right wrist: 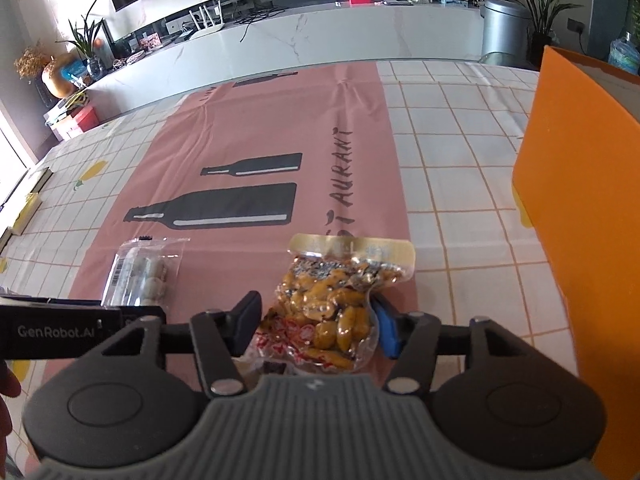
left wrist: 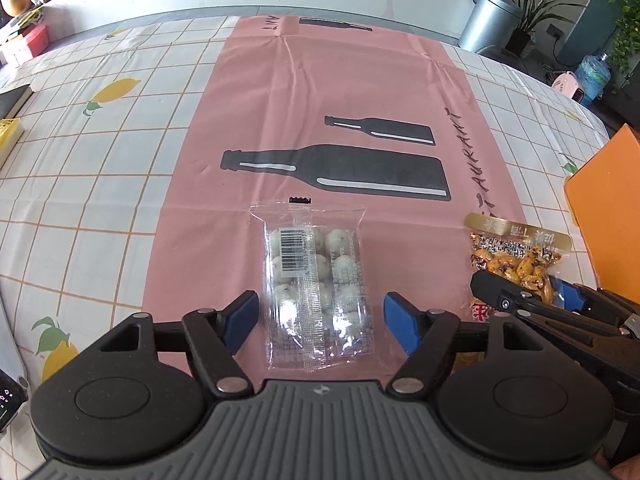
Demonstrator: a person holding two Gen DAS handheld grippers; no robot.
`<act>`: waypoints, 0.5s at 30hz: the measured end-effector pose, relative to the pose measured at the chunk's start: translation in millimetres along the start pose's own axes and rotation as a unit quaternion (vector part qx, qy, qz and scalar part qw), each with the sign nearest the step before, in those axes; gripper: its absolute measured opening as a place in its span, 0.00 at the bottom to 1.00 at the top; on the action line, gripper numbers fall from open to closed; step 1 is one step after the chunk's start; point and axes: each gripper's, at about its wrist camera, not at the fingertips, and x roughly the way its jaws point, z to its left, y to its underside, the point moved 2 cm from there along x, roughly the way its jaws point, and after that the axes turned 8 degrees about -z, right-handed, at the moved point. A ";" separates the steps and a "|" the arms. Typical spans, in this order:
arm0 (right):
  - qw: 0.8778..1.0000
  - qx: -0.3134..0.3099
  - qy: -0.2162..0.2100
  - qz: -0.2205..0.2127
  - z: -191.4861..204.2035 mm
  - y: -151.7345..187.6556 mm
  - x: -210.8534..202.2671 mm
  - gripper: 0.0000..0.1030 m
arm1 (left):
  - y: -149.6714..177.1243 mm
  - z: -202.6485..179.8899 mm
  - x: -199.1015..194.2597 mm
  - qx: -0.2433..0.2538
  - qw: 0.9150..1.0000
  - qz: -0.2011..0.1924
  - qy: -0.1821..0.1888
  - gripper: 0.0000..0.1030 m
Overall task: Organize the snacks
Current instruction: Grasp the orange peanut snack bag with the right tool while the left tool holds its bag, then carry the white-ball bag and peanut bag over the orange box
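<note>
A clear packet of white round candies (left wrist: 316, 280) lies flat on the pink cloth (left wrist: 304, 92). My left gripper (left wrist: 320, 322) is open, one blue-padded finger on each side of the packet, apart from it. A gold-topped packet of yellow-brown nuts (right wrist: 340, 304) lies to its right; it also shows in the left wrist view (left wrist: 516, 256). My right gripper (right wrist: 318, 320) has its fingers around the nut packet's near half, pressing its sides. The candy packet shows at left in the right wrist view (right wrist: 140, 276).
An orange box (right wrist: 580, 200) stands upright at the right edge of the table; it also shows in the left wrist view (left wrist: 604, 200). The checked lemon tablecloth (left wrist: 100, 184) covers the table. Yellow and dark items (left wrist: 10, 120) lie at the far left edge.
</note>
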 end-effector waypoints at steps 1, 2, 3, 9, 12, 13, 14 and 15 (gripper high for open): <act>1.000 0.005 -0.001 -0.001 -1.4 -0.5 -0.5 0.48 | -0.3 -0.4 0.4 -0.001 1.000 0.000 -0.003 0.82; 1.000 0.016 -0.007 -0.002 -4.0 -1.3 -1.9 0.45 | -0.7 -0.9 1.2 0.000 1.000 0.000 -0.005 0.82; 1.000 0.026 -0.012 0.004 -6.2 -1.8 -2.2 0.45 | -0.9 -1.6 1.8 0.001 1.000 -0.001 -0.008 0.83; 0.999 0.046 -0.021 -0.001 -10.4 -1.3 -15.3 0.39 | -0.3 -8.8 5.1 0.017 1.000 -0.003 -0.025 0.85; 0.998 0.050 -0.033 -0.014 -10.9 -7.1 -24.8 0.29 | 0.0 -13.6 6.7 0.025 0.999 -0.004 -0.036 0.82; 0.999 0.041 -0.028 -0.014 -9.4 -8.5 -26.1 0.29 | 0.2 -14.6 6.7 0.026 0.999 -0.006 -0.035 0.80; 0.999 0.033 -0.024 -0.014 -8.5 -9.2 -26.9 0.29 | 0.0 -14.8 6.3 0.027 0.999 -0.009 -0.040 0.73; 0.999 0.031 -0.023 -0.014 -9.0 -9.5 -28.0 0.29 | -0.1 -15.0 5.5 0.030 0.998 -0.012 -0.046 0.64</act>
